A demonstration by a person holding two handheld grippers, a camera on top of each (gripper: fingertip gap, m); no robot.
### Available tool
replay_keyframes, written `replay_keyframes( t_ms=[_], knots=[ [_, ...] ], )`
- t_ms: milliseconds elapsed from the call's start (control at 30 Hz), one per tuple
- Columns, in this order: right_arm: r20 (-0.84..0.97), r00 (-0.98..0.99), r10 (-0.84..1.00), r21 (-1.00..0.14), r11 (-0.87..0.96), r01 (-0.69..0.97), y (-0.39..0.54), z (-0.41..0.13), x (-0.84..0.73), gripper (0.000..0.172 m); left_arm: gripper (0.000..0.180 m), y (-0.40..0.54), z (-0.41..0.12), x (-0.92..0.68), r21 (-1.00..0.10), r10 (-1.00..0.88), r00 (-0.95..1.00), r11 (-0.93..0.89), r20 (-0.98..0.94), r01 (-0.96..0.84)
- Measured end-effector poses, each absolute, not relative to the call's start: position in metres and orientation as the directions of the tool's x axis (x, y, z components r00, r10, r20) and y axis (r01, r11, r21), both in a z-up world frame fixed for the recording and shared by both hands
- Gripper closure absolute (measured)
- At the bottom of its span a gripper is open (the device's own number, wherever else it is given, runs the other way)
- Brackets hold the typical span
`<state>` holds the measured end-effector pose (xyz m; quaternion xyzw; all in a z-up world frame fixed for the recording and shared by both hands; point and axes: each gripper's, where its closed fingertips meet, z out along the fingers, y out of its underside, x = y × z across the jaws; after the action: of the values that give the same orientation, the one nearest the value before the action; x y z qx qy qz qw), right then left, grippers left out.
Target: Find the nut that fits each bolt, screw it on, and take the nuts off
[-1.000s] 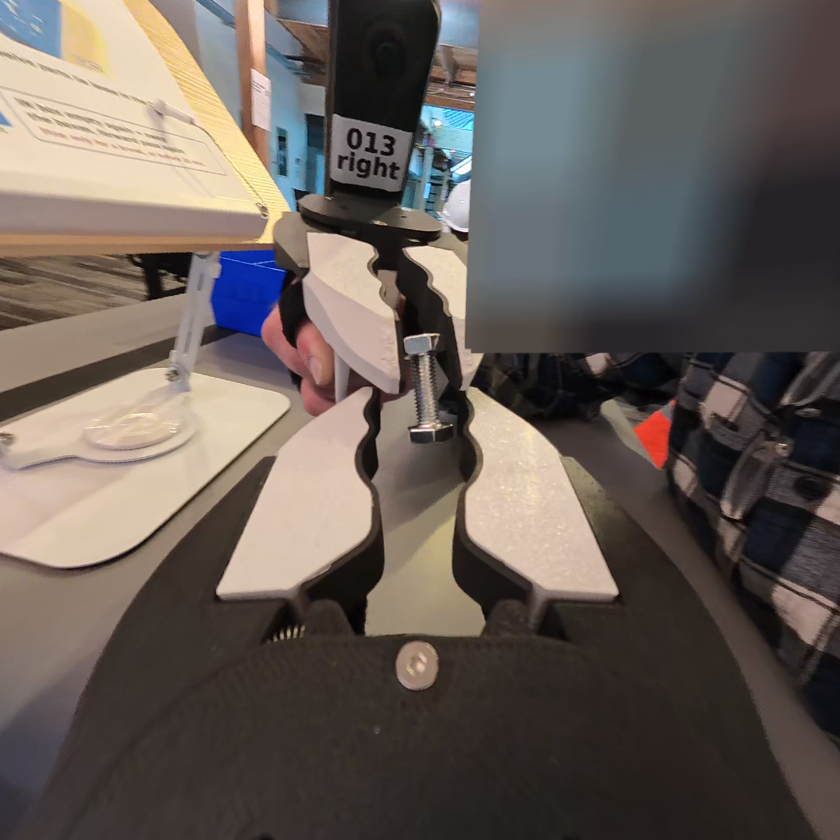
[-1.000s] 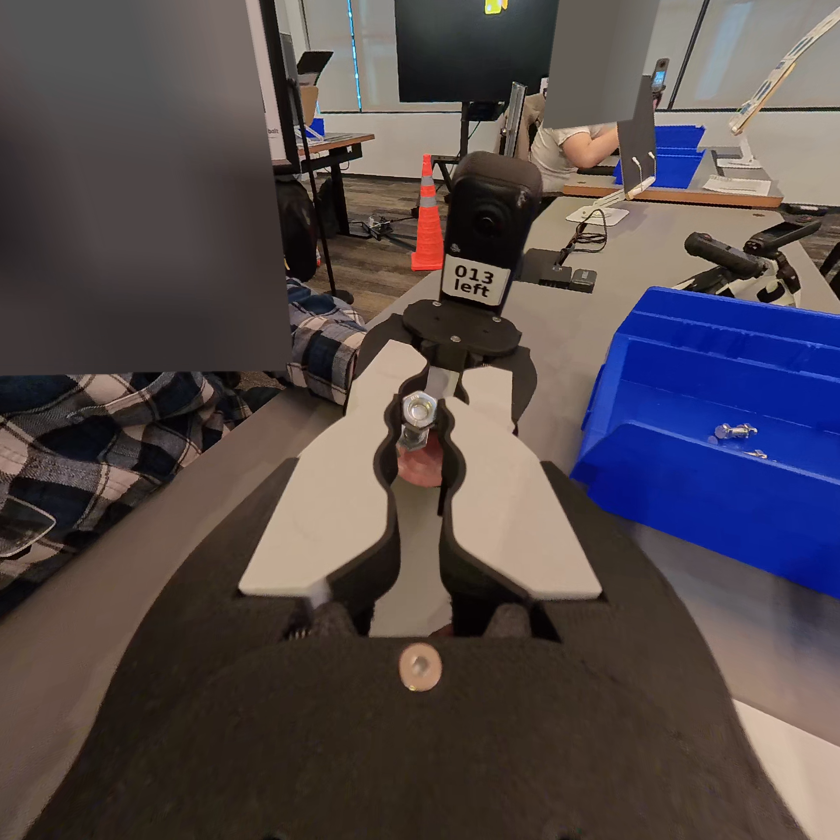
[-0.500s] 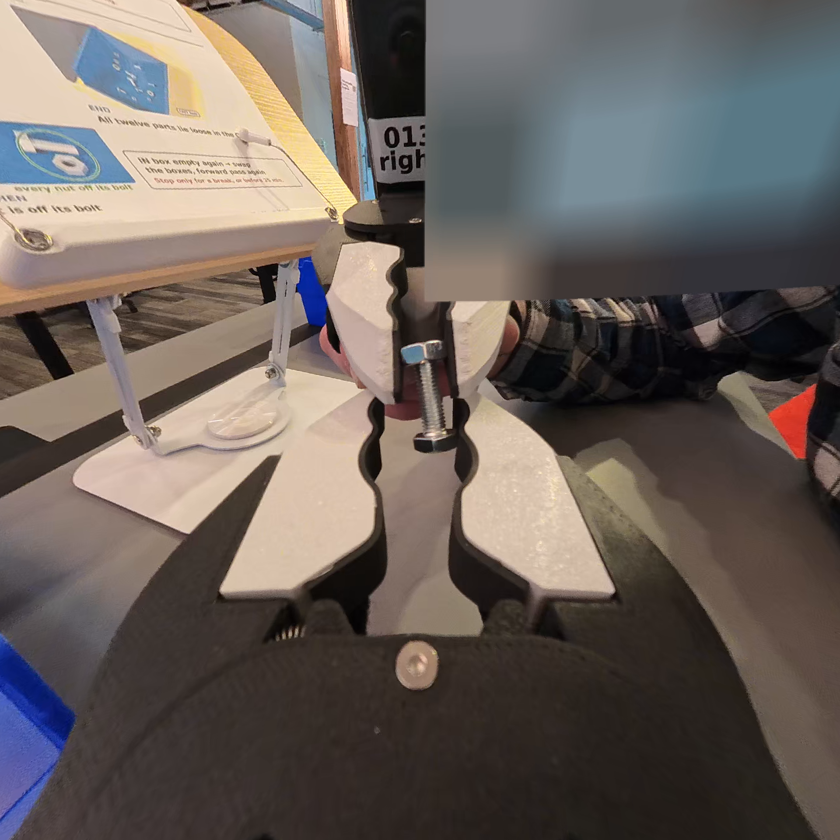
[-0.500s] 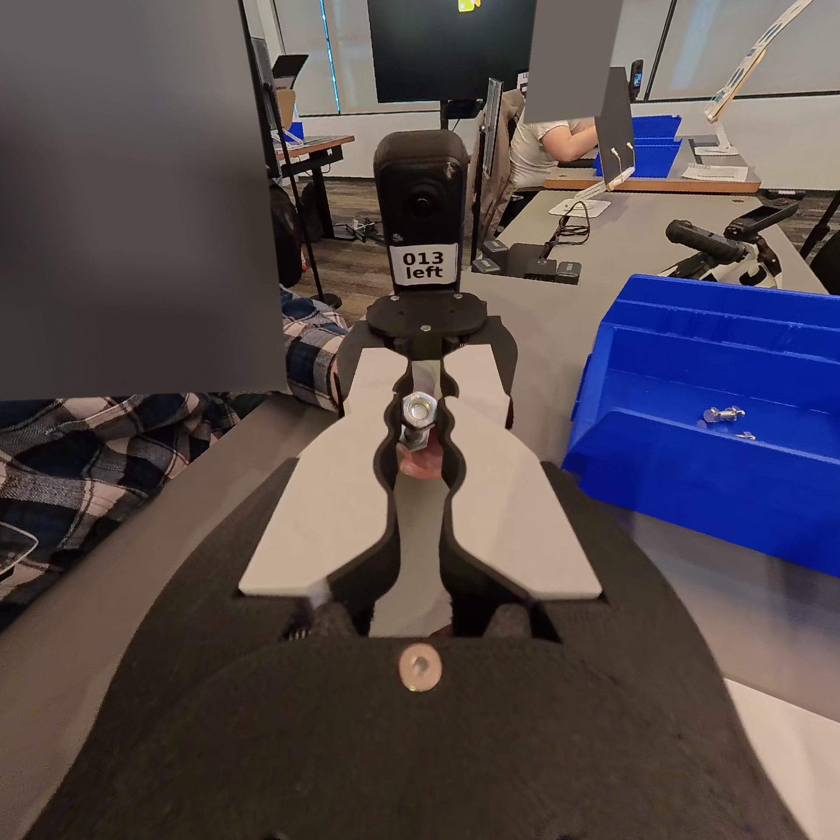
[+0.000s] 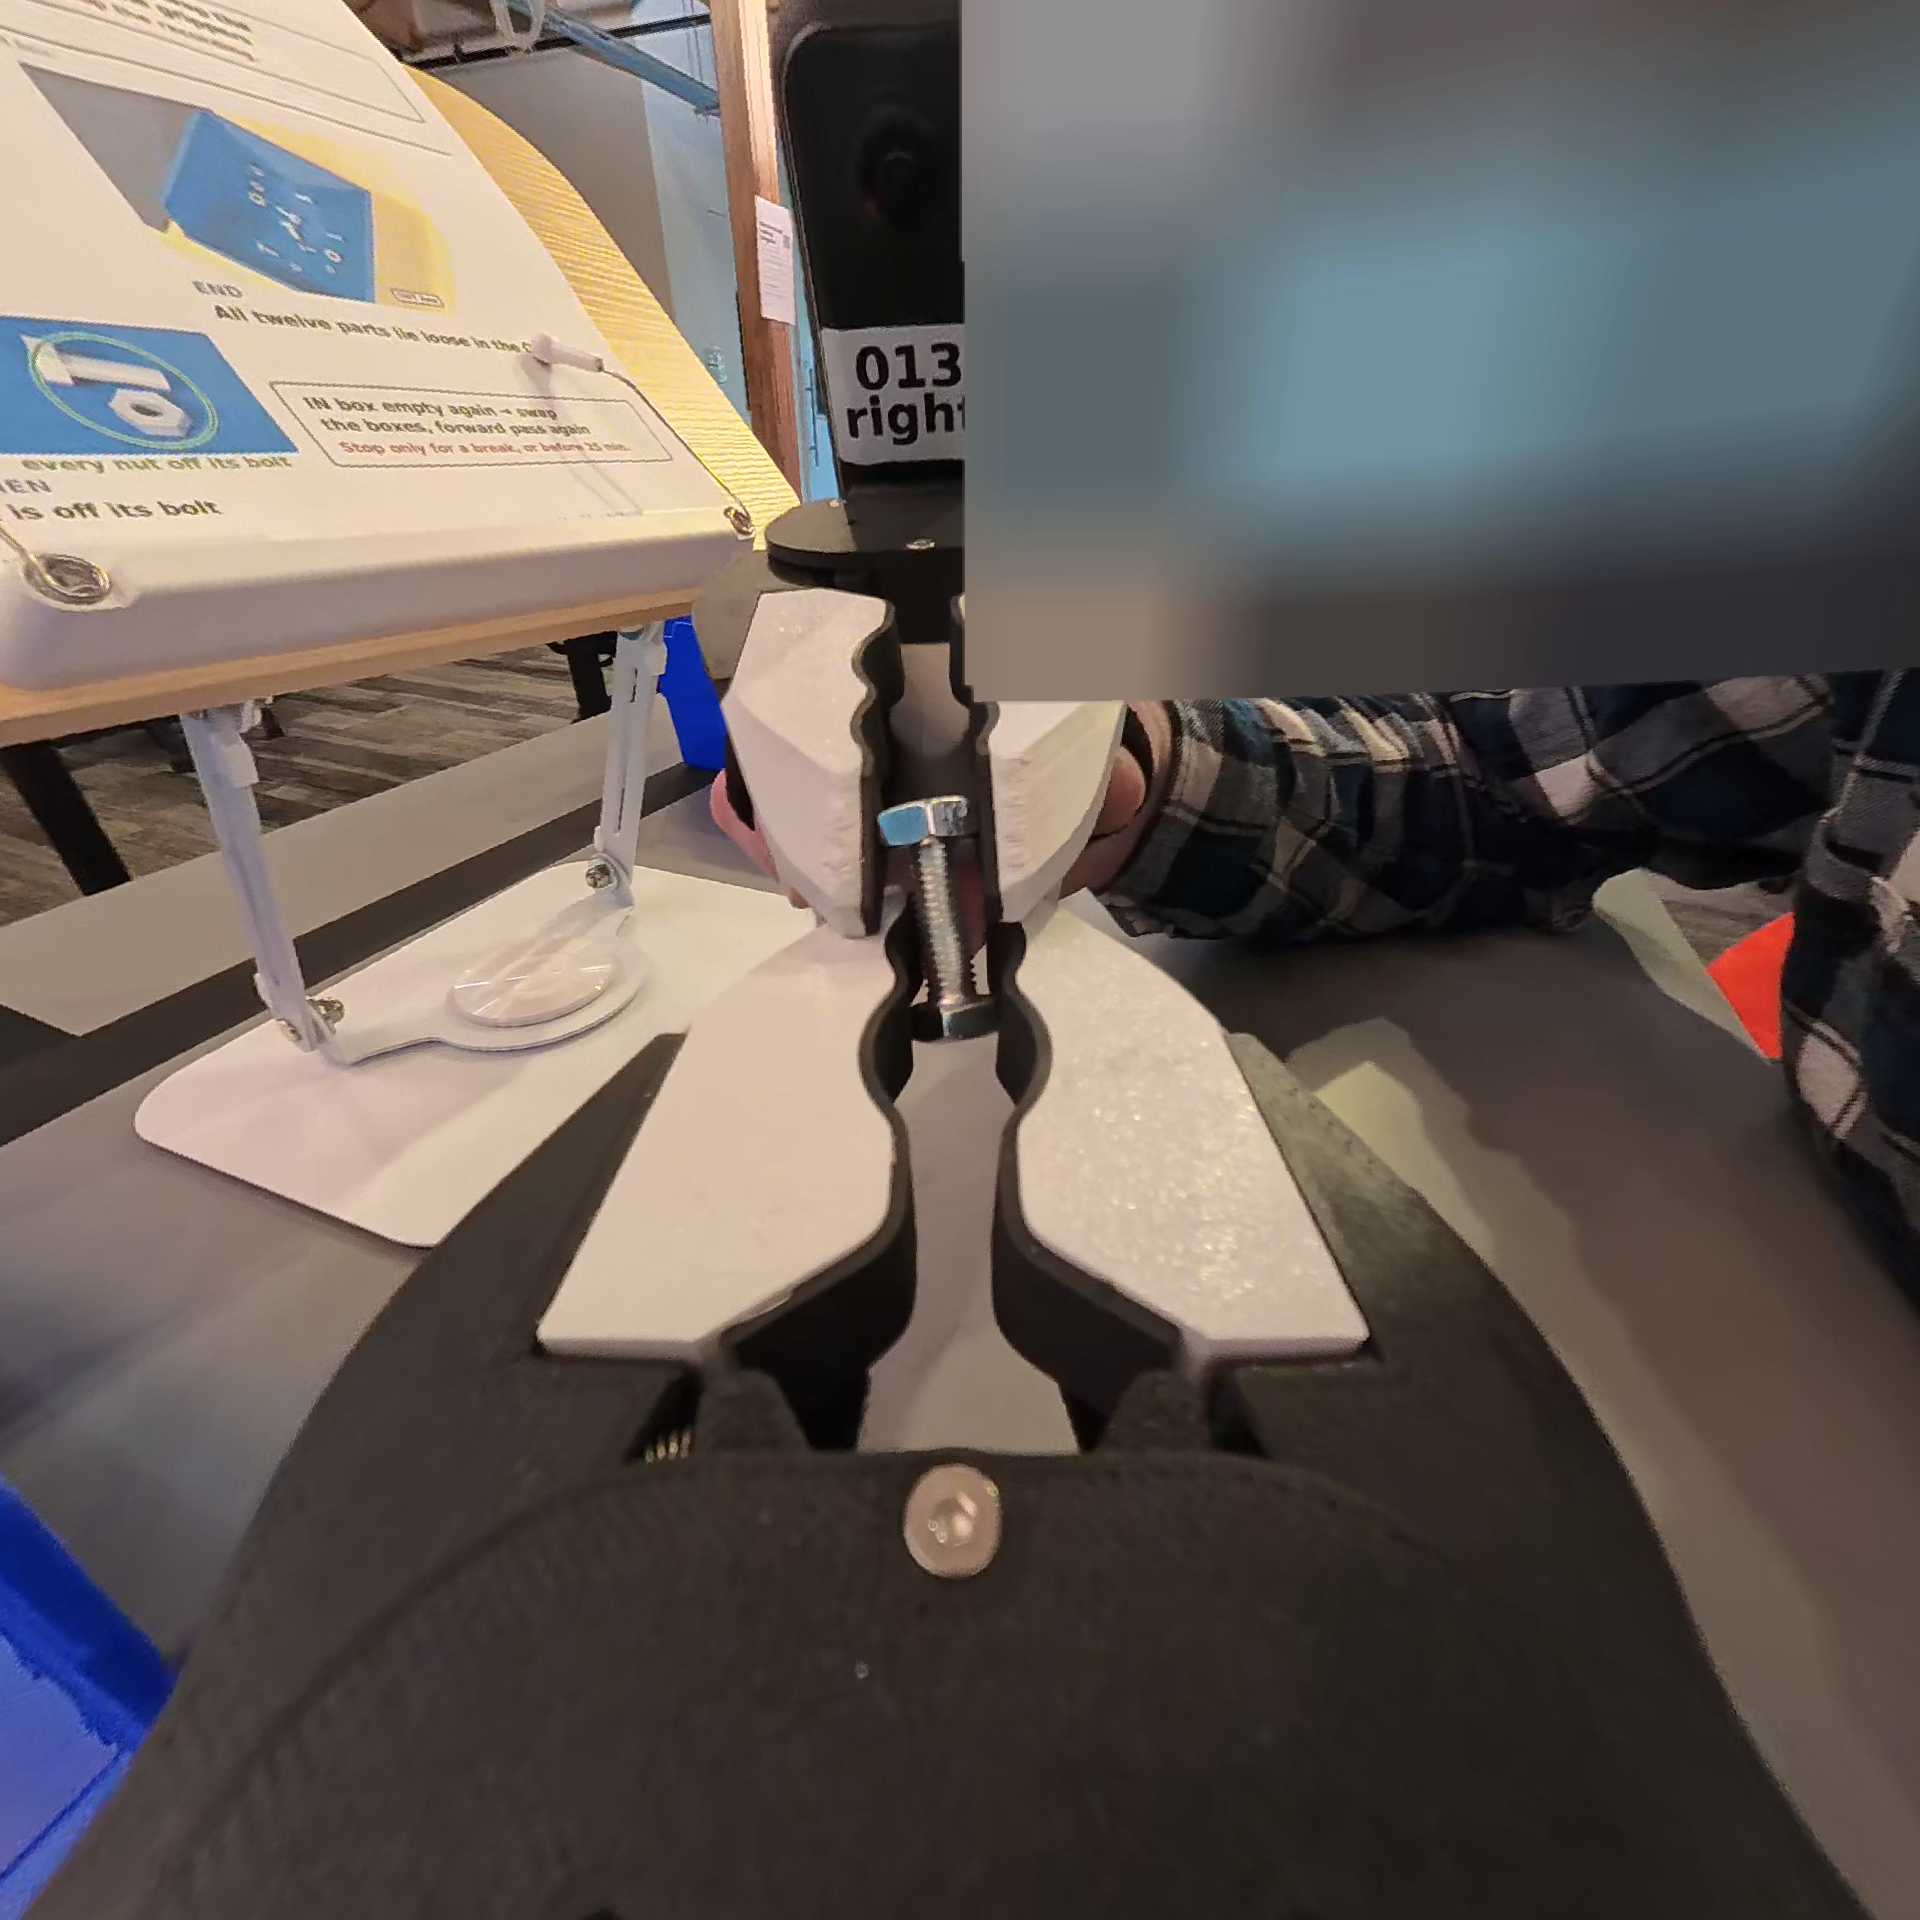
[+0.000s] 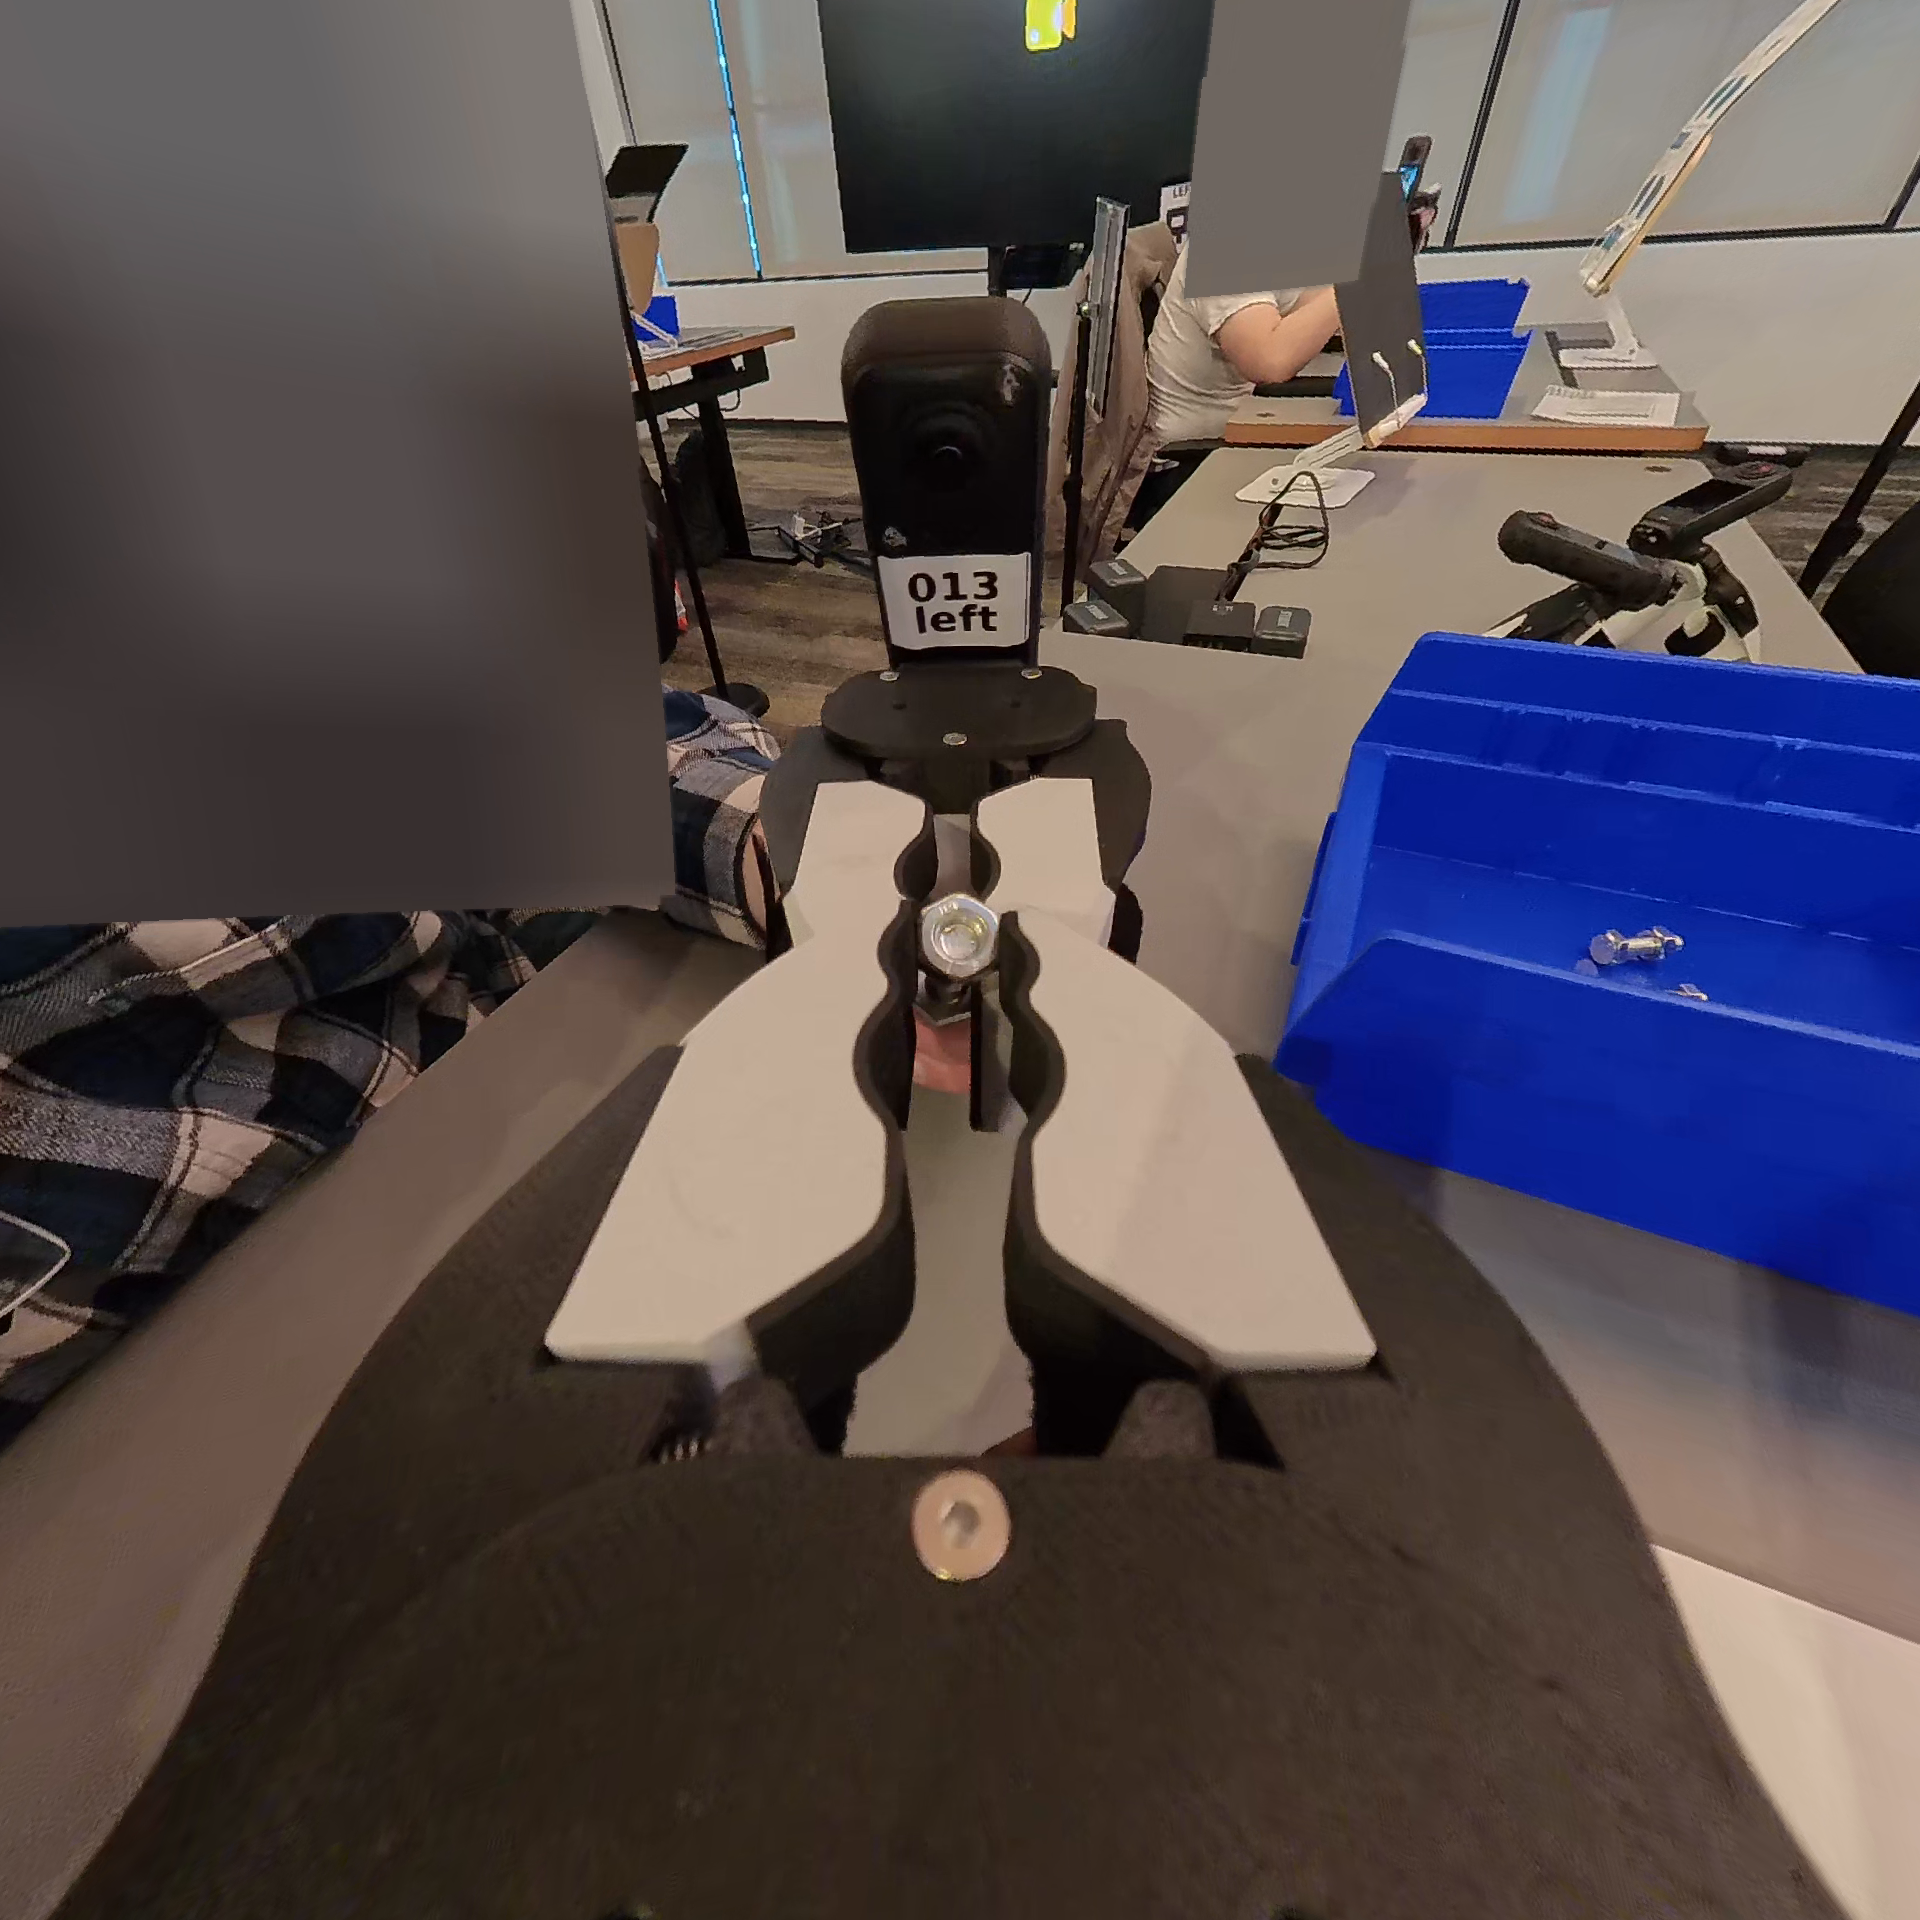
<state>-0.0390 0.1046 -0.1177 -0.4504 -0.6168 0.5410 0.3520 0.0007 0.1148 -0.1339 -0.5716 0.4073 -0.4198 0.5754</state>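
Shiny metal bolt (image 5: 943, 914), glossy blue plastic bin (image 6: 1621, 997), matt grey table (image 6: 1226, 894).

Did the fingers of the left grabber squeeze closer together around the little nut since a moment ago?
Yes. The left gripper fingers were spread wide beside the nut; now they have closed inward against it, while the bolt stays in place.

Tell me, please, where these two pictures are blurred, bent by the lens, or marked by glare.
Left wrist view: the bolt is sharp, with bright glints on its head; the stand's board bows from the wide lens.
Right wrist view: the nut is sharp and shiny; the blue bin smears at its lower edge.
Both views: flat grey patches laid over afterwards.
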Motion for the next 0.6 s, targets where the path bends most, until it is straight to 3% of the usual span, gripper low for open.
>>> replay_keyframes(
  t_ms=[200, 333, 600],
  knots=[
    [-0.017, -0.354, 0.935, -0.983, 0.048, 0.175, 0.103, -0.12, -0.038, 0.156, 0.171, 0.108, -0.135, 0.004, -0.989, -0.968, 0.205, -0.135, 0.143, 0.056],
    [0.012, -0.38, 0.925, -0.982, 0.083, 0.171, 0.097, -0.12, -0.037, 0.156, 0.17, 0.095, -0.133, 0.003, -0.954, -0.957, 0.03, -0.285, 0.288, 0.093],
    [0.127, -0.412, 0.902, -0.962, 0.213, 0.17, 0.086, -0.121, -0.034, 0.156, 0.171, 0.082, -0.133, 0.008, -0.935, -0.936, -0.091, -0.346, 0.339, 0.079]
  ],
)
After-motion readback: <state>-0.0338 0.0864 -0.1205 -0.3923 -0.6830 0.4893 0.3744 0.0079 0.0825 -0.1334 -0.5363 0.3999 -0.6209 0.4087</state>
